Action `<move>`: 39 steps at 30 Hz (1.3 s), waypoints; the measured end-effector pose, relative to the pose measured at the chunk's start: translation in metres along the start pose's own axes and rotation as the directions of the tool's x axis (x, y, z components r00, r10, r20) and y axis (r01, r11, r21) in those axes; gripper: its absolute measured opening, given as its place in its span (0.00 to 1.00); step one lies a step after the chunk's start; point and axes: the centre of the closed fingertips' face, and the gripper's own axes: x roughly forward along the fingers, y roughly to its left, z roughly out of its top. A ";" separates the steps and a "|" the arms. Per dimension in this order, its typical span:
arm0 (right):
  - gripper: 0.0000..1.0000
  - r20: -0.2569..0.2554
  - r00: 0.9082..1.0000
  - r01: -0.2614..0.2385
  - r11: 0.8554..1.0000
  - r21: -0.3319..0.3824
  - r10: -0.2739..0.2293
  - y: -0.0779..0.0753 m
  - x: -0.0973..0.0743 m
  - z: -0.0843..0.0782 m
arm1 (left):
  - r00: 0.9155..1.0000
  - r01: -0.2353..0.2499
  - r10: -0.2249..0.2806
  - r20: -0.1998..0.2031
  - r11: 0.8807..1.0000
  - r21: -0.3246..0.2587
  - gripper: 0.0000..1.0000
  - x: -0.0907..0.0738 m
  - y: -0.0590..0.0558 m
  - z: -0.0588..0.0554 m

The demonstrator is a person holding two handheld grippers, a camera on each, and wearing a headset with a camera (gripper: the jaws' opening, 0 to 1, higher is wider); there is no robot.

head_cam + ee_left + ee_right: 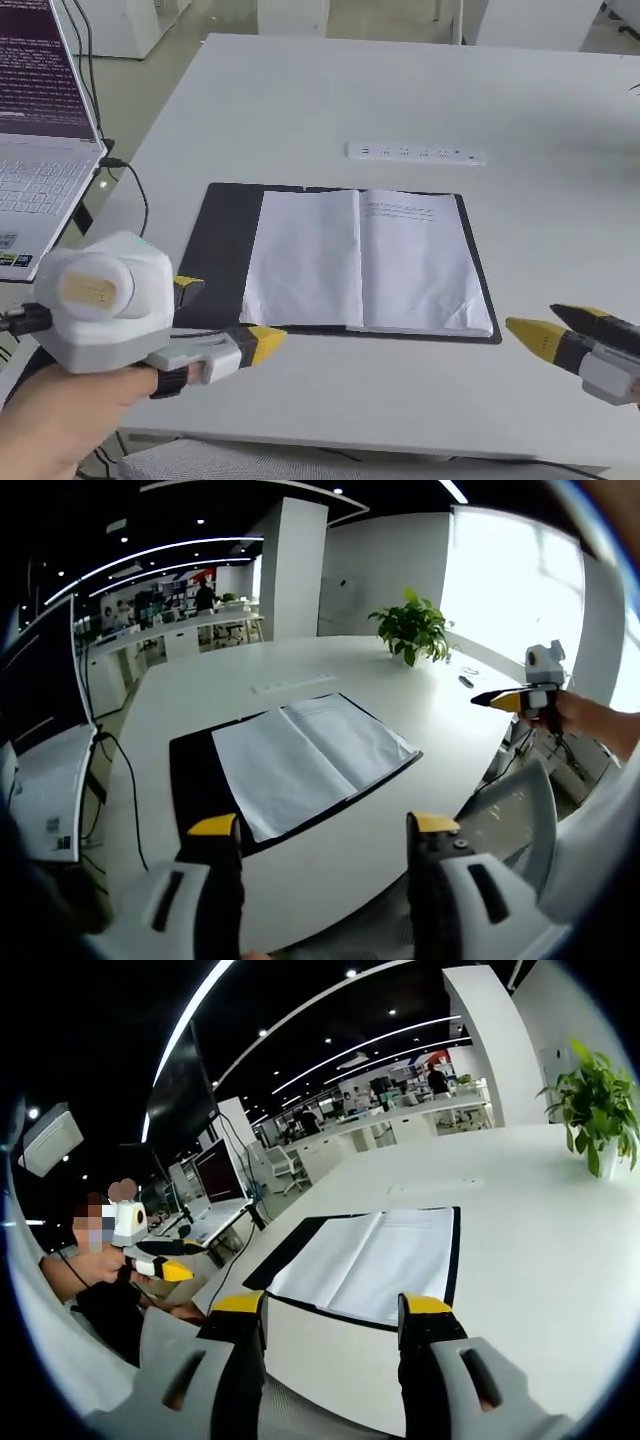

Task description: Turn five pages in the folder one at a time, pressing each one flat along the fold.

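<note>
The left gripper (322, 825) has its yellow-tipped fingers (213, 827) spread wide with nothing between them. The right gripper (331, 1303) is the same, parted and empty. From over the person's shoulder, the left gripper (228, 313) hangs off the folder's near left corner. The right gripper (540, 320) sits just beyond its near right corner. Neither touches paper.

The folder (225, 245) lies open and flat on the white worktop (400, 90), ahead of both pairs of fingers and between them. Its black cover shows to the left of the sheets. The left page (300, 260) and the right page (420, 265) meet at the fold (360, 260). No sheet is lifted, so I'd judge this a pause before a turn. How many of the five are done I can't tell.

The next move probably belongs to the right gripper. It would close in on the right page's free edge, where the near corner looks slightly ruffled, and pinch one sheet only. That sheet then goes over the fold, to be pressed down along it. Picking up two sheets at once looks like the likely slip.

Further out are a power strip (415, 153) beyond the folder and a laptop (40, 170) at the left edge.
</note>
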 end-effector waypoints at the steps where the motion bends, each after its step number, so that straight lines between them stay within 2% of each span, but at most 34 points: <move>1: 0.51 -0.001 1.000 0.000 1.000 0.000 0.000 -0.001 0.000 -0.001 | 1.000 0.003 -0.003 0.003 1.000 0.002 0.65 0.003 -0.001 0.001; 4: 0.51 -0.003 1.000 0.003 1.000 0.011 -0.003 -0.005 0.002 -0.004 | 1.000 0.020 -0.020 0.008 1.000 0.001 0.62 0.016 -0.006 0.003; 6: 0.50 -0.010 1.000 0.005 1.000 0.014 -0.005 -0.007 0.003 -0.008 | 0.999 0.038 -0.037 -0.010 0.999 0.028 0.62 0.028 -0.013 0.002; 8: 0.50 -0.012 1.000 0.004 1.000 0.024 -0.004 -0.009 0.005 -0.011 | 0.999 0.052 -0.052 -0.006 0.998 0.047 0.60 0.042 -0.018 0.005; 12: 0.50 -0.020 1.000 0.011 0.998 0.055 -0.010 -0.016 0.007 -0.020 | 0.996 0.091 -0.090 -0.019 0.994 0.064 0.59 0.071 -0.033 0.009; 16: 0.49 -0.026 1.000 0.018 0.997 0.076 -0.016 -0.020 0.010 -0.030 | 0.990 0.141 -0.138 -0.034 0.986 0.094 0.57 0.101 -0.054 0.012; 24: 0.49 -0.035 0.999 0.025 0.992 0.124 -0.021 -0.029 0.012 -0.045 | 0.981 0.188 -0.180 -0.075 0.975 0.121 0.56 0.153 -0.087 0.010; 30: 0.48 -0.029 0.999 0.040 0.989 0.139 -0.036 -0.038 0.010 -0.048 | 0.979 0.191 -0.177 -0.099 0.967 0.166 0.56 0.185 -0.100 0.007; 35: 0.46 -0.026 0.999 0.048 0.987 0.155 -0.044 -0.047 0.010 -0.049 | 0.975 0.203 -0.184 -0.123 0.966 0.162 0.55 0.208 -0.110 0.003; 39: 0.46 -0.026 0.999 0.052 0.986 0.158 -0.048 -0.053 0.011 -0.049 | 0.976 0.197 -0.178 -0.130 0.967 0.158 0.54 0.224 -0.116 0.001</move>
